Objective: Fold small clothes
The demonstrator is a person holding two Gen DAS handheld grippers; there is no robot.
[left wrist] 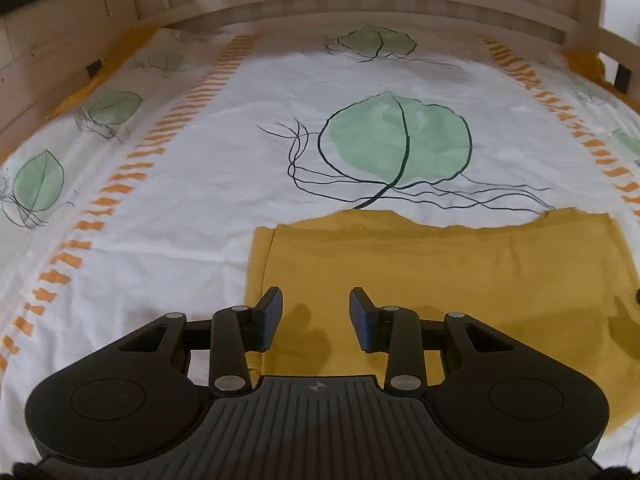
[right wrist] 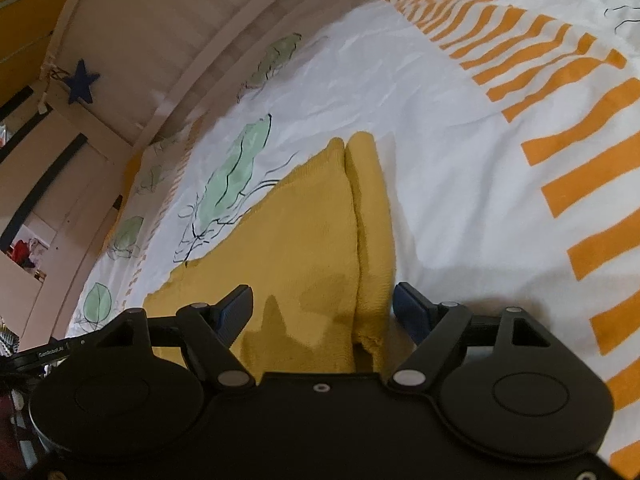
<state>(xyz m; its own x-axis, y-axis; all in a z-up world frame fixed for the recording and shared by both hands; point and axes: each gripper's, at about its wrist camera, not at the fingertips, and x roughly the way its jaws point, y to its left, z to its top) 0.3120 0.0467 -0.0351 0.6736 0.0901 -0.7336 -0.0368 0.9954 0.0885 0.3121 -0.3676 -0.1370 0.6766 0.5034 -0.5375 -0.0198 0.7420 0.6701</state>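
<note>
A: Where is the mustard garment (left wrist: 440, 276) lying?

B: Flat on the white bedsheet (left wrist: 200, 184), just on the near side of the large green leaf print (left wrist: 400, 140). Its far edge is wavy and stops right below the leaf's stem.

A: And the left gripper (left wrist: 316, 318)?

B: It hangs above the garment's near left part, its jaws partly apart with nothing between them. The blue pads (left wrist: 272, 316) sit over yellow cloth, and their shadows fall on the fabric below.

A: The right gripper (right wrist: 320, 312)?

B: Spread wide, also gripping nothing. It straddles the garment's folded right edge (right wrist: 370, 216), a long doubled strip running away from the fingers. One finger is over the cloth, the other over bare sheet just beside that strip.

A: How much room is there around the garment?

B: Plenty of open sheet beyond the leaf and to the left, up to the orange striped band (left wrist: 120, 184). On the right, bare white sheet lies between the folded edge and another orange band (right wrist: 560, 152). A wooden bed rail (left wrist: 360, 4) closes the far side, well apart from the garment.
</note>
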